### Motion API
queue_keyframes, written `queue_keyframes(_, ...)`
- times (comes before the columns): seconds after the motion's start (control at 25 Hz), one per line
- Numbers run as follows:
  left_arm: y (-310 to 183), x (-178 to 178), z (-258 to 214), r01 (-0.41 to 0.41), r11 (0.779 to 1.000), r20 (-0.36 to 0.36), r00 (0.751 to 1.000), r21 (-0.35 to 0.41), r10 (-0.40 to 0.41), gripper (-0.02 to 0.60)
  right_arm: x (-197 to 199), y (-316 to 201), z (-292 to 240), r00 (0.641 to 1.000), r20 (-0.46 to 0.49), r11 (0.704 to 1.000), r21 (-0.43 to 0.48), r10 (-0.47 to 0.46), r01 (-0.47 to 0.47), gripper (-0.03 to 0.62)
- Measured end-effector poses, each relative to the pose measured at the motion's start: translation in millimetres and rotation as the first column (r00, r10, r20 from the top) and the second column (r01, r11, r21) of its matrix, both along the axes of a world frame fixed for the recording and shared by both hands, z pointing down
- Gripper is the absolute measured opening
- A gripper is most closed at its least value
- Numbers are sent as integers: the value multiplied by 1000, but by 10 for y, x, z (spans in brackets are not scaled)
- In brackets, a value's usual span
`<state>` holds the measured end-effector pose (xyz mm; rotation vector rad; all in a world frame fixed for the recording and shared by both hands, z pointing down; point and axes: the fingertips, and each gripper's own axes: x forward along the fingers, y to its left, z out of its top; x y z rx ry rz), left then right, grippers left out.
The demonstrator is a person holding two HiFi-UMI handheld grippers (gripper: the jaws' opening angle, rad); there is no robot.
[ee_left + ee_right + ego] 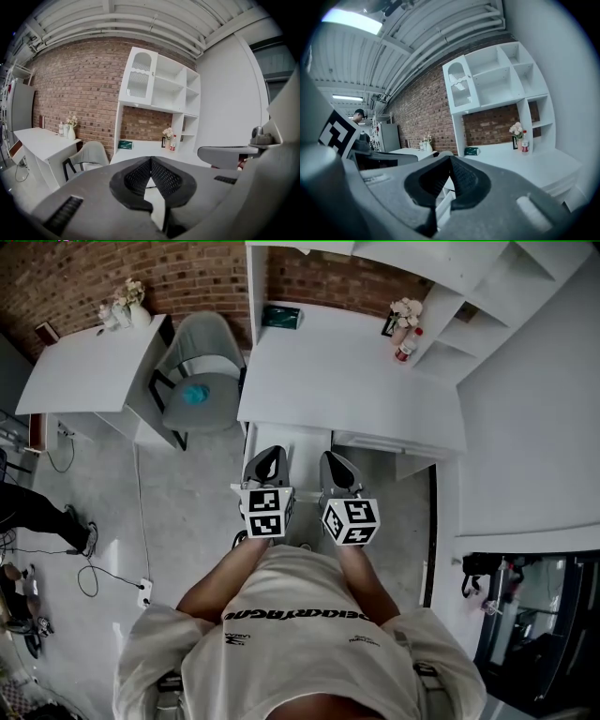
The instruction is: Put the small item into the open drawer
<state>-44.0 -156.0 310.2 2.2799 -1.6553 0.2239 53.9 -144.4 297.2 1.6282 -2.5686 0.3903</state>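
Left gripper (269, 458) and right gripper (337, 466) are both closed, empty. They hover over the open drawer (302, 436) (interior mostly hidden).

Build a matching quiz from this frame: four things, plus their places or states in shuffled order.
Things:
1. chair
2. green box
3. bottle
4. left gripper

Places or states:
A. on the desk, back right, by the flowers
B. jaws shut, nothing between them
C. on the floor, left of the desk
D. on the desk, back left

Pairs: 1-C, 2-D, 3-A, 4-B
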Motion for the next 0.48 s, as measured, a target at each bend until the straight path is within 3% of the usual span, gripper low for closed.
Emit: queue_keyframes(0.48,-92,-93,-43,26,999,36,999,45,-27,-2,-4,-122,-41,1000,2,1000,21,-6,6,0)
